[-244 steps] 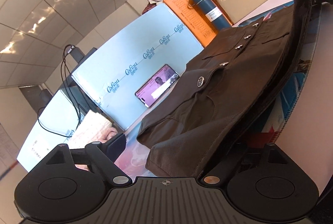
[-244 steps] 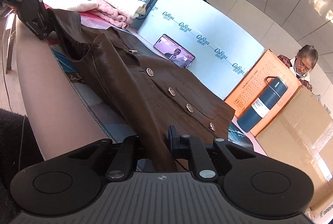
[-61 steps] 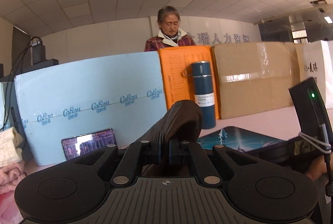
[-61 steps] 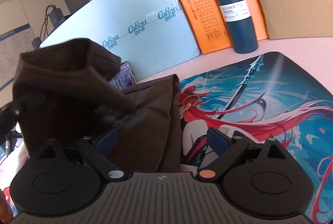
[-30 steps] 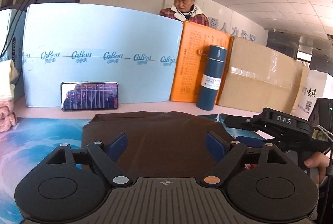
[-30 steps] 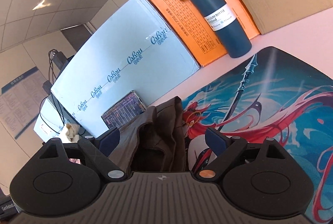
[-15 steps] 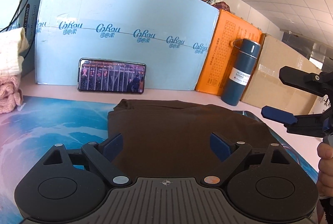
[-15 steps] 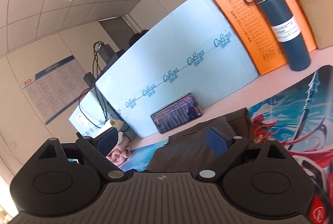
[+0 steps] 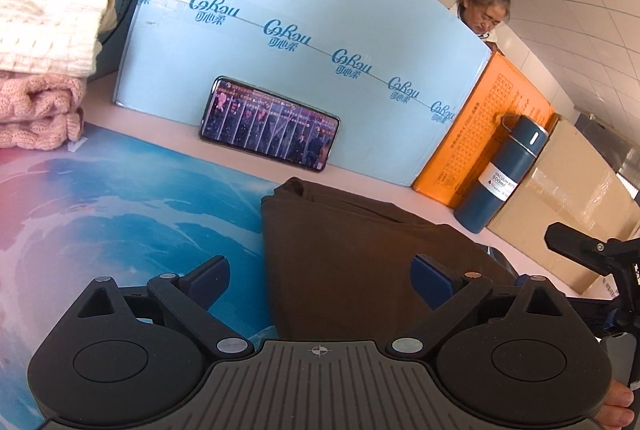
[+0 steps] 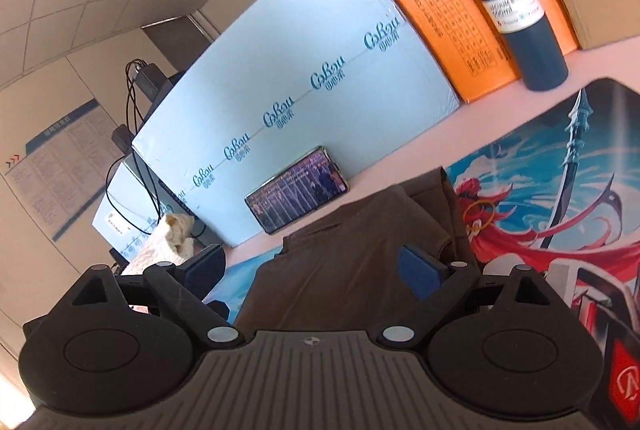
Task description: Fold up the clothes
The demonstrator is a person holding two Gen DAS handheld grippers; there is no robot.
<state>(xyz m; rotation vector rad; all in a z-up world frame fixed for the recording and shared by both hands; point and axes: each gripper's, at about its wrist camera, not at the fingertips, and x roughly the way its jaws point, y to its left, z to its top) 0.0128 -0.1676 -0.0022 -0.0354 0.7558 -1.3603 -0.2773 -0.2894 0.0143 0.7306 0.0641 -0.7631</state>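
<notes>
Folded brown garment (image 9: pixel 360 242) flat on the printed desk mat (image 9: pixel 120 198), a compact stack with layered edges at its far end, near the phone (image 9: pixel 270 128) propped against the light blue box (image 9: pixel 280 10)

Left gripper (image 9: pixel 322 278) spread wide, nothing pinched; left pad (image 9: pixel 210 276) over bare mat just beside the garment's left edge, right pad (image 9: pixel 430 280) over the brown cloth, so the garment's near left part lies between and beyond the tips; contact with the cloth not clear

Right gripper (image 10: pixel 308 270) likewise spread wide and empty, seen above the same garment (image 10: pixel 360 254); right pad (image 10: pixel 420 270) over the cloth's right portion, left pad (image 10: pixel 204 266) out past its left edge, cloth filling the gap between them

Blue flask (image 9: pixel 500 174) upright against the orange box (image 9: pixel 480 134), well beyond the garment; cream and pink knitwear (image 9: pixel 40 70) stacked at the mat's far left
</notes>
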